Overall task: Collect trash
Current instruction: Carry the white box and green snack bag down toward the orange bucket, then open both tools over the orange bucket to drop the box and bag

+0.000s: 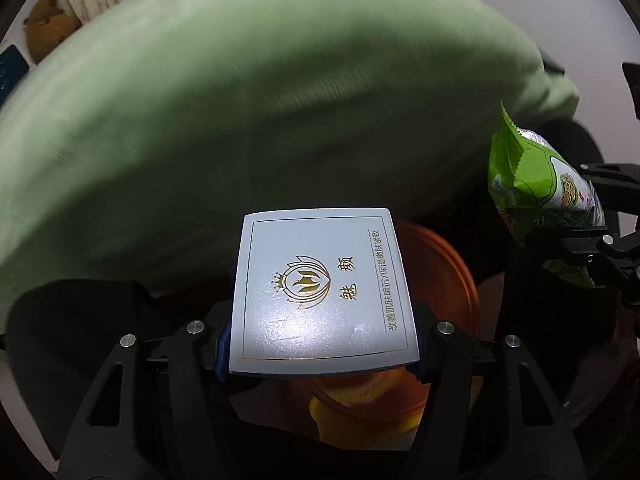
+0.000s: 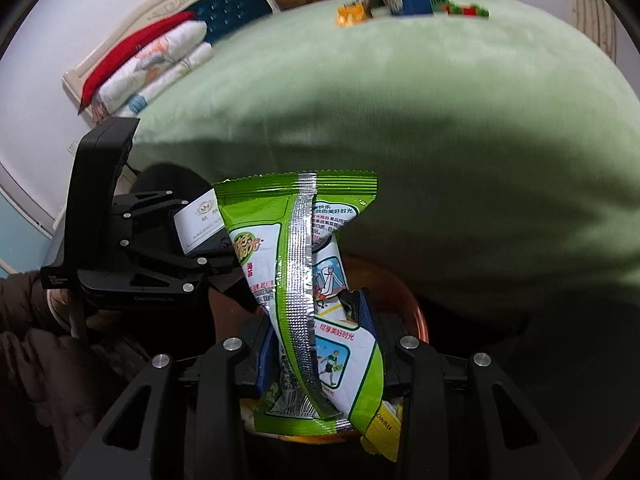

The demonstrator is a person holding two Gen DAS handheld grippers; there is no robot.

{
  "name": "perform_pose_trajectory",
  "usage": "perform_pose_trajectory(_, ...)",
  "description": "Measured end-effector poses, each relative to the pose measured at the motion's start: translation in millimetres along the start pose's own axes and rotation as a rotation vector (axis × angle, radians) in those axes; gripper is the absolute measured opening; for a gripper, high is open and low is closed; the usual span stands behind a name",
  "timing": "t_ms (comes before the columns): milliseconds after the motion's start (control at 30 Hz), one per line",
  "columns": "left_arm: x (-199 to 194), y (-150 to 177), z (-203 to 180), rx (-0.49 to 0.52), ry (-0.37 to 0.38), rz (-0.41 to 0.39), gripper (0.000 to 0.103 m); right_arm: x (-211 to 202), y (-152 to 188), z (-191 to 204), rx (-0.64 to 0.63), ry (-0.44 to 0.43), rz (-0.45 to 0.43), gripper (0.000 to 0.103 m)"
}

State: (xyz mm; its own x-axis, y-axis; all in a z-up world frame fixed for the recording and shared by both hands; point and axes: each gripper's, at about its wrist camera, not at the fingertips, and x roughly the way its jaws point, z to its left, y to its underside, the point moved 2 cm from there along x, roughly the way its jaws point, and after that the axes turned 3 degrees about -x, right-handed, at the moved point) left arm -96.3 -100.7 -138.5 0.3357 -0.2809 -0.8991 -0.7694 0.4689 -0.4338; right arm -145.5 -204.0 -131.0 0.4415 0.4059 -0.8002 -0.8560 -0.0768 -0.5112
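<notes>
A: We hold the pale box (image 1: 322, 292) clamped in our left gripper (image 1: 322, 344); the orange bin (image 1: 448, 276) lies directly under it, low in the frame.

B: Our right gripper (image 2: 320, 360) pinches the green wrapper (image 2: 308, 280), its long axis upright; the same bin (image 2: 408, 308) sits just below, so both hands are equally near.

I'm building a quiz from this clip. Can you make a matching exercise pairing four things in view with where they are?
Things:
1. pale blue box
2. green snack wrapper
3. orange bin
4. pillows

Places:
A. stacked at the headboard
B. in the right hand-held gripper
C. beneath both hand-held grippers
D. in the left hand-held gripper

Pairs: 1-D, 2-B, 3-C, 4-A
</notes>
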Motion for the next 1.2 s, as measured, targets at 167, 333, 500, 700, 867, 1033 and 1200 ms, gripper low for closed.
perform_pose_trajectory(167,25.0,9.7,-4.1,0.01,0.018,0.096,0.061,22.9,6.1,-3.8,0.029,0.018,0.073,0.036)
perform_pose_trajectory(333,51.0,21.1,-1.2,-0.006,0.027,0.204,0.061,45.1,9.4,-5.8,0.039,0.011,0.138,0.036)
perform_pose_trajectory(500,65.6,27.0,2.9,-0.022,0.037,0.266,0.061,57.6,10.8,-11.0,0.054,0.005,0.182,0.036)
perform_pose_trajectory(700,78.2,28.9,2.9,-0.025,0.04,0.315,0.061,72.3,9.7,-16.6,0.075,0.001,0.23,0.036)
perform_pose_trajectory(867,98.8,25.1,-0.2,-0.042,0.022,0.396,0.081,86.4,1.4,-13.0,0.06,0.029,0.263,0.052)
perform_pose_trajectory(1033,105.0,26.6,3.1,-0.071,0.043,0.42,0.082,88.2,-0.8,-18.5,0.085,0.028,0.265,0.054)
perform_pose_trajectory(1200,103.8,25.7,7.1,-0.087,0.053,0.417,0.082,85.4,0.7,-21.4,0.099,0.023,0.25,0.054)
